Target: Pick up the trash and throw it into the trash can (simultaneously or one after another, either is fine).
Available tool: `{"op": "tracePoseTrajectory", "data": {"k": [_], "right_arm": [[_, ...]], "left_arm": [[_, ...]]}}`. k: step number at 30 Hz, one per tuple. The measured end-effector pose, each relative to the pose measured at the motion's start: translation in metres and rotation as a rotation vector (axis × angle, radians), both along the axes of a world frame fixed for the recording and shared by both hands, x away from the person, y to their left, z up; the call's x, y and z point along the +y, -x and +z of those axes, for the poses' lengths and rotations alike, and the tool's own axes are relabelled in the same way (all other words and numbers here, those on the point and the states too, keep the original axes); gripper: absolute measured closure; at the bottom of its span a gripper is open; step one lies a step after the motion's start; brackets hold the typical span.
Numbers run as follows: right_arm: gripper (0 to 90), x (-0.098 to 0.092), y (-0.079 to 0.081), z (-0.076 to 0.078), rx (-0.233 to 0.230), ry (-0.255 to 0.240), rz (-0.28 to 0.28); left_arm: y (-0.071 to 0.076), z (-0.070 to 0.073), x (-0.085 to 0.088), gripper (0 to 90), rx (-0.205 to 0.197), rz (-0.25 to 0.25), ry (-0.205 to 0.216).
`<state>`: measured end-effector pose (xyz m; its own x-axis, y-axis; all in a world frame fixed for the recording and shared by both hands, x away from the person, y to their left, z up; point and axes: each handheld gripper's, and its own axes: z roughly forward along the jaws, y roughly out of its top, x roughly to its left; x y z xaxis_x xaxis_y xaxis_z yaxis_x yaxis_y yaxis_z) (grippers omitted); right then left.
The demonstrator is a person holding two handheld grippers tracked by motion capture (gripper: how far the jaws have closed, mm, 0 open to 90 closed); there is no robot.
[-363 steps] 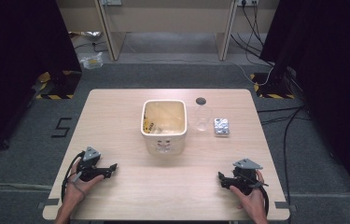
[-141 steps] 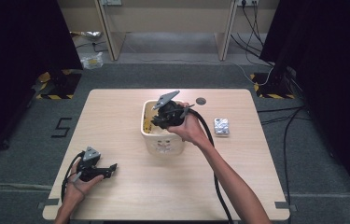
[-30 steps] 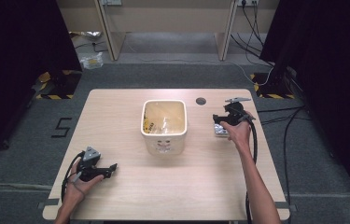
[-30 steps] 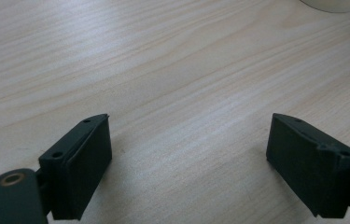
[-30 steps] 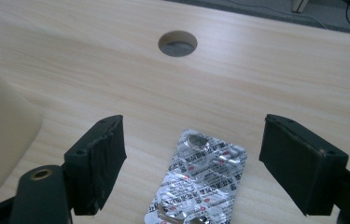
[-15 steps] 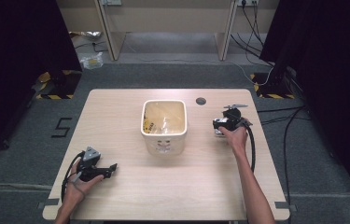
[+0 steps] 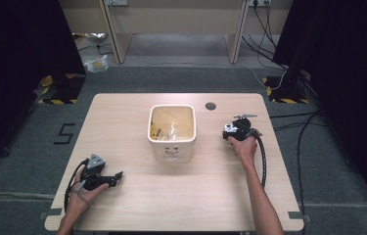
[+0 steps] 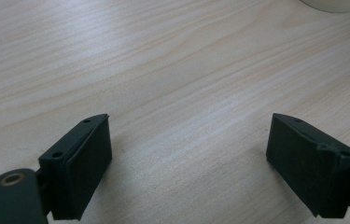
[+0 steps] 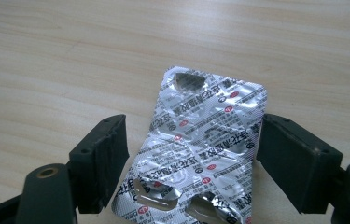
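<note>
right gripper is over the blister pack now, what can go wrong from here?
1. The foil blister pack lies flat on the table between the open jaws of the right gripper. It is thin, so the pads may slide over it or buckle it rather than lift it.
2. Its right edge looks very close to one pad while the other pad stands clear, so closing may push it sideways or tilt it.
3. Some pockets look torn open; a squeeze could crumple it further.

High camera overlooks the whole table (image 7: pixel 137 205); both gripper cameras skim its wood closely.
</note>
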<state>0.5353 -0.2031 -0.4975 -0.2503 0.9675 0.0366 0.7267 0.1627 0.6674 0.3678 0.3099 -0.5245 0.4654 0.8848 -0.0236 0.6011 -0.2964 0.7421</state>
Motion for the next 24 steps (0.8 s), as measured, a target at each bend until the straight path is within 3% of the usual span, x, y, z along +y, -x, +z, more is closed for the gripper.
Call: {"op": "tracePoseTrajectory", "data": {"k": [12,24], "right_arm": [[33.5,0.0003,-0.0005,-0.0052,0.005,0.013,-0.008],[34.0,-0.0033,0.0012,-0.0025,-0.02,0.003,-0.021]], "left_arm": [[0.0,0.0,0.0,13.4,0.0,0.0,0.0],[0.0,0.0,0.0,13.4,0.0,0.0,0.0]]}}
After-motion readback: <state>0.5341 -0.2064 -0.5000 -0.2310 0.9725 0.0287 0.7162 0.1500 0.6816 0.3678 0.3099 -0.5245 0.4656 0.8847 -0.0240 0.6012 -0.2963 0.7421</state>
